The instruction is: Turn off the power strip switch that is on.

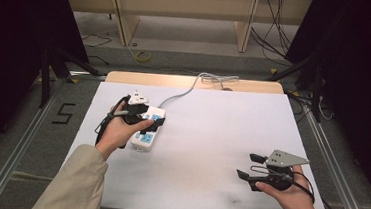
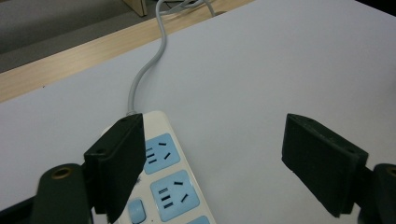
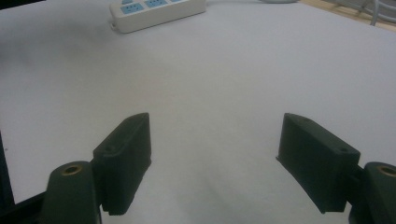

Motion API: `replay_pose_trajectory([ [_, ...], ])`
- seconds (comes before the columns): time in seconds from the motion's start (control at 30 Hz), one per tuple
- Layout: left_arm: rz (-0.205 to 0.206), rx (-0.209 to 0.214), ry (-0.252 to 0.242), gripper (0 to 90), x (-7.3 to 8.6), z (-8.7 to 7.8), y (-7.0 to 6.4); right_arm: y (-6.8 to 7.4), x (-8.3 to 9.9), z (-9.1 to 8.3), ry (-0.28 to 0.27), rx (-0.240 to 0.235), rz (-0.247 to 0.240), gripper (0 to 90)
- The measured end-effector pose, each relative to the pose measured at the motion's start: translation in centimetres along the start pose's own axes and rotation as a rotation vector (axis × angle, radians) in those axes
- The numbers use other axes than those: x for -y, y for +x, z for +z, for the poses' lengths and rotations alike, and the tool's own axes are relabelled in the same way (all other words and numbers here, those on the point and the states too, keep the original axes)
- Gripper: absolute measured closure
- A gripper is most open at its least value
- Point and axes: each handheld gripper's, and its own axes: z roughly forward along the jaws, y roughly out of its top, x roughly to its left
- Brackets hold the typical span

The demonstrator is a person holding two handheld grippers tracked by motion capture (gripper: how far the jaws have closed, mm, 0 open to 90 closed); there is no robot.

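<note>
We are holding the left gripper [image 1: 145,117], jaws spread wide, over the white plastic power strip with blue sockets [image 2: 170,179] at the table's left. Apparently we are approaching; next, straddling it. The right gripper [image 1: 249,165], also spread, is idling.

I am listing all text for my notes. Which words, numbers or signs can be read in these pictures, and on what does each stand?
"5": a black digit marked on the grey floor, left of the table.
The power strip bears no print that can be read; its blue sockets are bare.
The left gripper and right gripper bear none.
</note>
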Motion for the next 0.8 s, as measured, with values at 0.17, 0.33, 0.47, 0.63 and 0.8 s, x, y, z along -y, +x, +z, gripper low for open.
replay_pose_trajectory([
  [0.17, 0.015, 0.029, -0.017, 21.1, 0.4, -0.5, -0.8, 0.0, 0.0, 0.0, -0.003, 0.000, 0.000, 25.9],
  [0.33, 0.048, 0.052, 0.004, 20.6, 1.1, -1.1, -1.4, 0.1, 0.0, 0.0, -0.003, -0.001, 0.000, 25.9],
  [0.47, 0.056, 0.066, 0.001, 19.9, 1.7, -1.5, -1.8, 0.0, 0.0, 0.0, -0.003, -0.002, -0.001, 25.8],
  [0.63, 0.065, 0.073, -0.014, 19.6, 2.5, -2.1, -2.2, 0.0, 0.0, 0.0, -0.003, -0.002, 0.000, 25.8],
  [0.8, 0.069, 0.072, -0.024, 19.3, 3.3, -2.7, -2.7, 0.1, 0.0, 0.1, -0.003, -0.003, -0.003, 25.7],
])
